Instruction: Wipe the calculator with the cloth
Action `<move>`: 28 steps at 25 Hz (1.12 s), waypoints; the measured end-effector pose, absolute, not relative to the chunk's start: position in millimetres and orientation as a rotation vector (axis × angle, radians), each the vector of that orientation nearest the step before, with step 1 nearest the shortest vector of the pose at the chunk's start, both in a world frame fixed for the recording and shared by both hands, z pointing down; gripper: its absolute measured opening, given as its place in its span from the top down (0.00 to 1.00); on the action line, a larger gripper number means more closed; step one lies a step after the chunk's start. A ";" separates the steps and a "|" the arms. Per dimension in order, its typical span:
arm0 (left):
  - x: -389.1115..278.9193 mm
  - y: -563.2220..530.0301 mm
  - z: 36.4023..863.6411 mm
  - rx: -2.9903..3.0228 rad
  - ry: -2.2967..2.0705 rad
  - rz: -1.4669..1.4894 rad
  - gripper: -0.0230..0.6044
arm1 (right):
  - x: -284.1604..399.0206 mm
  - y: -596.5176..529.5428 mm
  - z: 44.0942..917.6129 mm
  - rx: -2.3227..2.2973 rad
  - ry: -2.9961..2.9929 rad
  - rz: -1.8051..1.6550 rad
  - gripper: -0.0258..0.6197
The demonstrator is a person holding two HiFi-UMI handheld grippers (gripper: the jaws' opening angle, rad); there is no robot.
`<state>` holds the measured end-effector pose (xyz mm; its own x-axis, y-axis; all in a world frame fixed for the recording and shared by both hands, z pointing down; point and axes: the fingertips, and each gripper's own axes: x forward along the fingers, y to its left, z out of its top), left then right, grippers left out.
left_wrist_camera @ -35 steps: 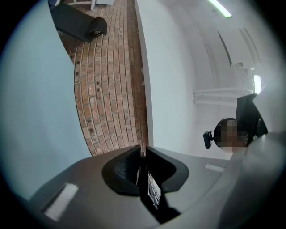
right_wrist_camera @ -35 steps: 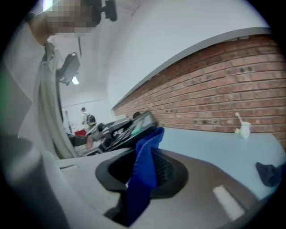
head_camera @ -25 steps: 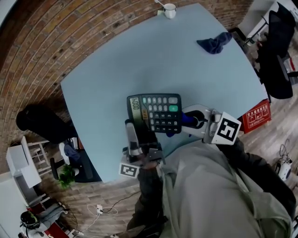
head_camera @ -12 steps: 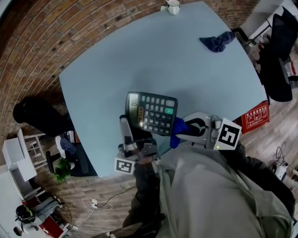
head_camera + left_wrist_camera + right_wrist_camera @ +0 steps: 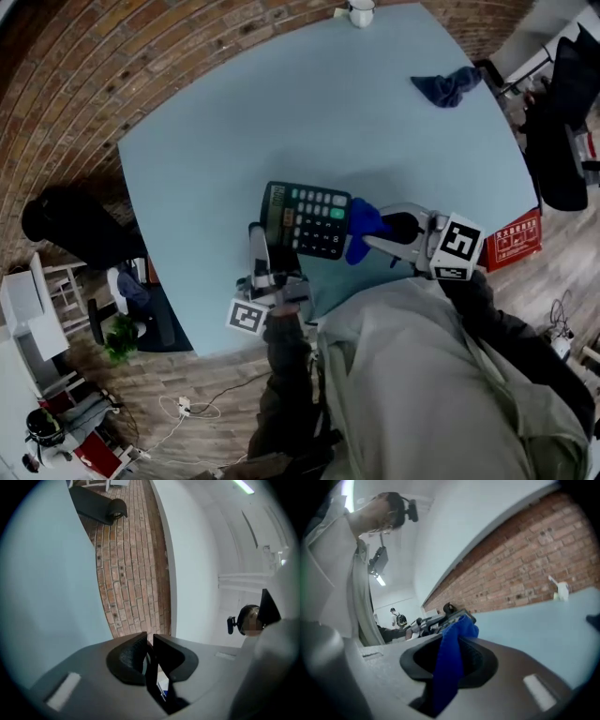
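Observation:
A dark calculator (image 5: 307, 220) with grey keys and one green key hangs low over the light blue table (image 5: 281, 112). My left gripper (image 5: 269, 246) is shut on its near left edge. In the left gripper view that edge shows as a thin dark slab (image 5: 152, 677) between the closed jaws of the left gripper (image 5: 151, 645). My right gripper (image 5: 370, 239) is shut on a bright blue cloth (image 5: 360, 227), which meets the calculator's right edge. In the right gripper view the cloth (image 5: 449, 667) hangs from the right gripper (image 5: 450, 656), with the calculator (image 5: 440, 619) just beyond it.
A second, darker blue cloth (image 5: 450, 86) lies at the table's far right. A white cup (image 5: 361, 11) stands at the far edge. A red box (image 5: 514, 239) sits on the floor to the right, and a dark chair (image 5: 75, 234) to the left.
Both grippers have sunk towards the table, taking the calculator and the cloth along. The cloth has come from under the calculator's right side to its right edge.

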<state>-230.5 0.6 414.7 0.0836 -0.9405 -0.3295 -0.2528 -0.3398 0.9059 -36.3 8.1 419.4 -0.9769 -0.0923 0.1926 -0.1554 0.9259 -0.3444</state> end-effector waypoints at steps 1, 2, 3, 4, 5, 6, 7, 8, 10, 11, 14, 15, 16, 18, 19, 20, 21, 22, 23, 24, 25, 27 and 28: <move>-231.8 -4.8 425.5 1.702 -1.188 -1.230 0.90 | -37.7 11.6 442.8 0.168 -2.849 0.633 0.82; -232.4 -10.2 435.9 1.719 -1.181 -1.163 0.90 | -37.7 15.0 466.1 0.157 -2.783 0.702 0.82; -232.1 -15.4 446.4 1.741 -1.177 -1.086 0.90 | -35.6 17.7 488.1 0.158 -2.714 0.744 0.82; -231.7 -20.3 457.7 1.768 -1.178 -0.996 0.90 | -32.1 19.2 508.2 0.163 -2.645 0.765 0.82; -232.0 -24.8 470.2 1.800 -1.184 -0.890 0.90 | -28.6 19.4 525.4 0.169 -2.582 0.773 0.82; -232.6 -29.3 483.2 1.834 -1.190 -0.776 0.90 | -26.6 17.7 539.0 0.179 -2.530 0.773 0.82; -233.3 -33.9 496.2 1.865 -1.192 -0.665 0.90 | -26.3 14.1 549.2 0.194 -2.493 0.771 0.82; -233.5 -39.1 508.2 1.892 -1.188 -0.566 0.90 | -27.4 8.7 556.6 0.215 -2.466 0.766 0.82; -232.1 -51.2 527.2 1.926 -1.155 -0.437 0.90 | -30.9 -4.8 566.7 0.264 -2.423 0.728 0.82; -231.4 -57.6 533.0 1.934 -1.130 -0.404 0.90 | -33.3 -11.5 570.8 0.289 -2.401 0.690 0.82; -231.0 -74.7 539.3 1.955 -1.069 -0.349 0.90 | -41.5 -30.4 580.6 0.371 -2.344 0.562 0.81; -230.6 -79.1 540.2 1.961 -1.062 -0.335 0.90 | -42.5 -36.8 582.6 0.402 -2.329 0.523 0.80; -230.4 -82.7 541.3 1.965 -1.066 -0.322 0.90 | -42.6 -43.3 583.2 0.433 -2.318 0.486 0.77; -230.8 -87.0 544.4 1.967 -1.097 -0.296 0.74 | -42.0 -54.6 577.8 0.480 -2.306 0.423 0.71; -230.9 -86.8 546.5 1.965 -1.110 -0.277 0.60 | -40.8 -59.0 573.8 0.493 -2.302 0.397 0.69; -230.7 -85.3 548.5 1.962 -1.116 -0.255 0.55 | -38.2 -62.9 570.4 0.502 -2.297 0.377 0.69; -230.5 -83.1 550.0 1.963 -1.119 -0.235 0.55 | -33.9 -66.9 567.3 0.512 -2.289 0.360 0.69; -231.3 -80.6 550.5 1.965 -1.126 -0.215 0.55 | -27.8 -71.7 563.7 0.530 -2.278 0.341 0.69; -234.0 -78.2 549.7 1.971 -1.147 -0.196 0.55 | -20.2 -77.0 558.8 0.556 -2.266 0.313 0.69; -239.1 -75.6 547.4 1.980 -1.186 -0.173 0.55 | -12.0 -82.1 552.1 0.588 -2.254 0.273 0.69; -246.0 -72.8 543.6 1.994 -1.239 -0.140 0.55 | -4.8 -86.3 543.2 0.619 -2.246 0.222 0.69; -260.6 -65.4 531.9 2.032 -1.366 -0.048 0.55 | 0.6 -89.0 520.0 0.654 -2.272 0.129 0.70; -266.1 -60.6 522.9 2.053 -1.428 -0.019 0.59 | -2.6 -86.1 506.9 0.647 -2.317 0.109 0.76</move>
<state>-266.1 -60.6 522.9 0.4124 -0.8490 0.3303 -0.8401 -0.2143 0.4982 -2.6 -86.1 506.9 -0.6168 -0.4200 0.6657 -0.4810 0.8706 0.1037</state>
